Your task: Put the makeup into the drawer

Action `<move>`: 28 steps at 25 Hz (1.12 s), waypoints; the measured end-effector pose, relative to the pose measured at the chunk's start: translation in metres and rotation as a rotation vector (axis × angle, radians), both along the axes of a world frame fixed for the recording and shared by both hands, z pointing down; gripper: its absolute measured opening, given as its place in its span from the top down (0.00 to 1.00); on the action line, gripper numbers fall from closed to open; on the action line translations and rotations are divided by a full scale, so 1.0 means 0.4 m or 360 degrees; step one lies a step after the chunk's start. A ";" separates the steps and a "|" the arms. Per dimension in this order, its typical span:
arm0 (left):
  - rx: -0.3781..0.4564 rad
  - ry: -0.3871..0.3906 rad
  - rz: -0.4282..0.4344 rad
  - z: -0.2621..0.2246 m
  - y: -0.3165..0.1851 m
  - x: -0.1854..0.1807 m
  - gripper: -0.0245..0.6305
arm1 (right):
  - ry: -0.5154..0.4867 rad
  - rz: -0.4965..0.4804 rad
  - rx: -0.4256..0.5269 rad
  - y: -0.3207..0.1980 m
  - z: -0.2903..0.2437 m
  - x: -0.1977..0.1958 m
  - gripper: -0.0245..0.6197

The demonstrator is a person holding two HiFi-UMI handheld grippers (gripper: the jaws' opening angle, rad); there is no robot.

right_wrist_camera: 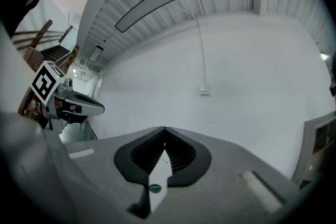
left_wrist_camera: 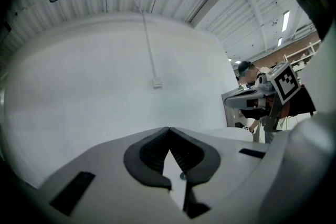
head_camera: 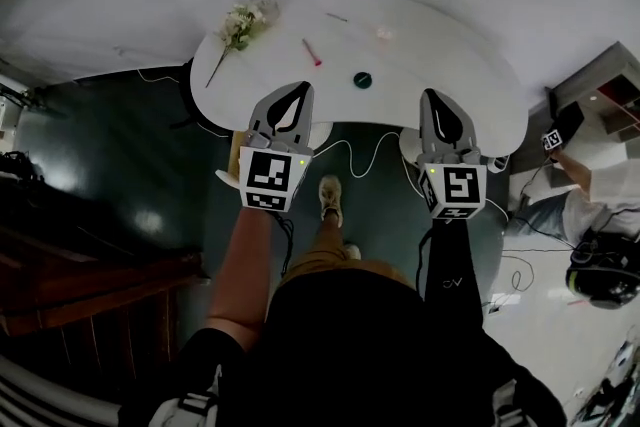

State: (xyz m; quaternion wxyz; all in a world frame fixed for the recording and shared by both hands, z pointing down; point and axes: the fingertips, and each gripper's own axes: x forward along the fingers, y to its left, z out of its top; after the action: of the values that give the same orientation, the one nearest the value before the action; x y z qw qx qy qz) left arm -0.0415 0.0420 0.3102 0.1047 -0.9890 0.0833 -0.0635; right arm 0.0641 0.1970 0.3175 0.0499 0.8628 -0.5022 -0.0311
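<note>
The white curved table [head_camera: 440, 65] lies ahead of me in the head view. On it are a pink stick of makeup [head_camera: 312, 52], a round dark teal compact [head_camera: 362, 80], a small pale item [head_camera: 384, 33] and a thin stick [head_camera: 337, 16]. My left gripper [head_camera: 299, 88] is shut and empty, short of the table's near edge. My right gripper [head_camera: 432, 95] is also shut with nothing in it, over the near edge. In the left gripper view the left gripper [left_wrist_camera: 169, 128] has its tips together; in the right gripper view the right gripper [right_wrist_camera: 165, 128] does too, and the compact [right_wrist_camera: 155, 189] shows through the slit. No drawer is visible.
A bunch of white flowers [head_camera: 240, 25] lies at the table's left end. Cables [head_camera: 365, 155] trail over the dark floor below. Wooden stairs [head_camera: 90, 285] stand at the left. Another person with a marker cube [head_camera: 553, 140] is at the right by grey furniture [head_camera: 600, 95].
</note>
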 end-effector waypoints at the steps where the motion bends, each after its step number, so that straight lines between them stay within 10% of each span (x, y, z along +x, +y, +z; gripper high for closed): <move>1: -0.0003 0.0003 0.0003 0.006 -0.028 0.028 0.95 | 0.0010 -0.0001 -0.0009 -0.028 0.002 0.025 0.95; 15: -0.0054 0.0000 0.0109 0.060 -0.416 0.449 0.95 | 0.0043 0.0068 -0.0007 -0.420 0.003 0.387 0.95; 28: -0.0121 -0.0007 0.0073 0.085 -0.532 0.546 0.95 | 0.0076 -0.0028 0.0113 -0.548 -0.028 0.501 0.95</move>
State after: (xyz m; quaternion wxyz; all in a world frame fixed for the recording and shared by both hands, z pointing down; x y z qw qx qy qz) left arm 0.1767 -0.1710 0.3444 0.0686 -0.9937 0.0580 -0.0665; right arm 0.2647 -0.0222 0.3062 0.0310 0.8585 -0.5070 -0.0700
